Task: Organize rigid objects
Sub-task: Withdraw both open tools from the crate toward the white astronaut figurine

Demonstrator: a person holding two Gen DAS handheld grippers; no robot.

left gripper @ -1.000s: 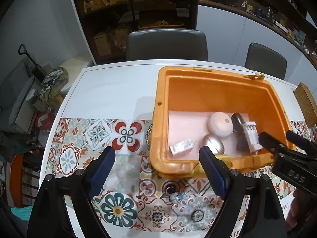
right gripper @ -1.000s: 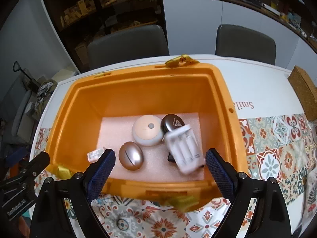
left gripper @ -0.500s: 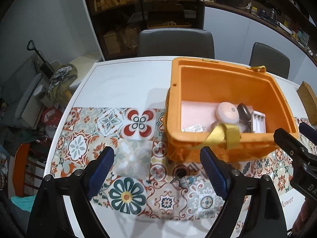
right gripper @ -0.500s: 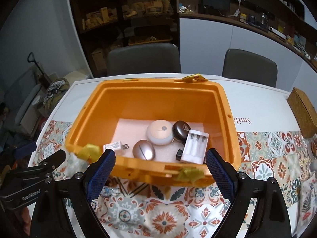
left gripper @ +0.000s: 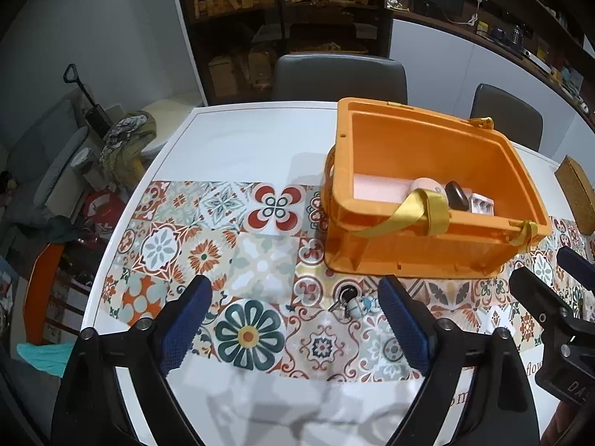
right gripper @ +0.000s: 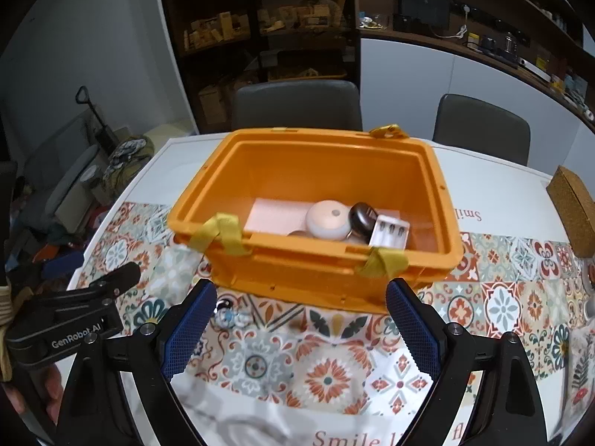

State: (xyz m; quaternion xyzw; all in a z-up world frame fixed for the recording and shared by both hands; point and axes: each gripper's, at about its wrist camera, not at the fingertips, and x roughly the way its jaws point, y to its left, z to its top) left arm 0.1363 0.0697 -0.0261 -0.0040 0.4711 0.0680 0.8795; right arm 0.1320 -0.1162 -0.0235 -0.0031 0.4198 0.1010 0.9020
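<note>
**Orange crate on a tiled bench, both grippers hovering empty in front of it**

An open orange plastic crate stands on a bench with a white top and a runner of colourful patterned tiles. Yellow straps hang over its near rim.

Inside the crate, on a pale pink foam liner, several rigid objects lie bunched toward the right side: a round cream-coloured puck, a dark glossy oval object touching it on the right, and a white battery charger leaning against the near wall. A sliver of a silver oval thing shows just behind the rim.

In the right wrist view, the right gripper hangs in front of the crate's near wall and outside it, with its blue-padded fingers spread wide and nothing between them. The crate sits beyond the fingertips, centred between them.

In the left wrist view, the left gripper is over bare tiles, with the crate ahead and to its right. Its fingers are wide apart and have just been opening further; they hold nothing.

A small bunch of keys with a blue-and-white charm lies on the tiles just in front of the crate, close to the left gripper's right finger.

Two grey chairs stand behind the bench, and a cork block rests at its right edge.
</note>
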